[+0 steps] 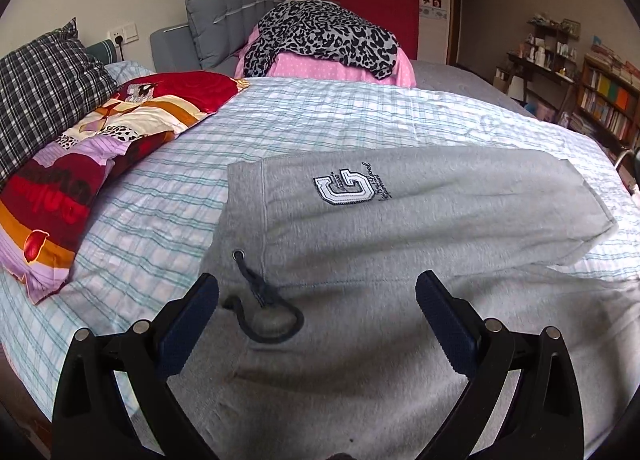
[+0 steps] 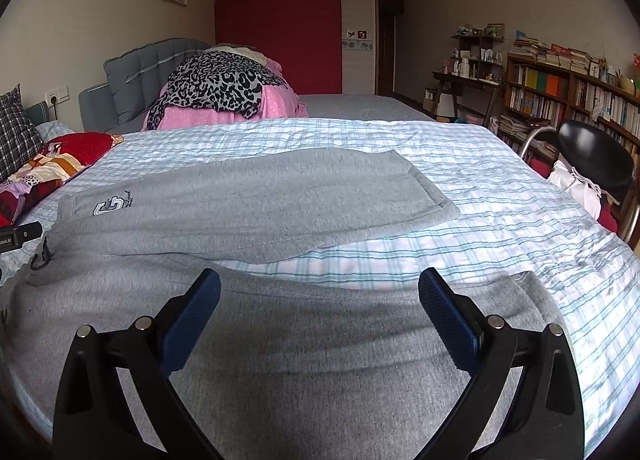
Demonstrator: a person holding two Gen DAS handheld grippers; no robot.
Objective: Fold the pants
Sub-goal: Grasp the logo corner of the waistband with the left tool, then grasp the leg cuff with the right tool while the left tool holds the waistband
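— Pants (image 1: 400, 219), grey, are lying spread across the bed (image 1: 168, 195), waistband toward nine o'clock in the left wrist view, one leg stretching off toward three o'clock.

— Where is the drawstring sitting?

— Drawstring (image 1: 260, 300) is curling just beyond the left gripper (image 1: 316, 300), whose fingers are standing wide apart, gripping nothing. A logo (image 1: 348, 187) is showing at twelve o'clock from it.

— And the other tong?

— Right gripper (image 2: 320, 300) is hovering over the near leg (image 2: 304, 340), fingers likewise spread and empty. The far leg (image 2: 280, 199) is lying flat at twelve o'clock, a strip of checked sheet showing between the two legs.

— What is surrounding all that?

— Pillows (image 1: 72, 175) are resting at ten o'clock in the left wrist view. A leopard-print cloth (image 2: 220, 83) is draping over pink bedding at eleven o'clock in the right wrist view. A chair (image 2: 592, 163) is standing at two o'clock by the bed edge, bookshelves (image 2: 568, 95) lining the wall behind it.
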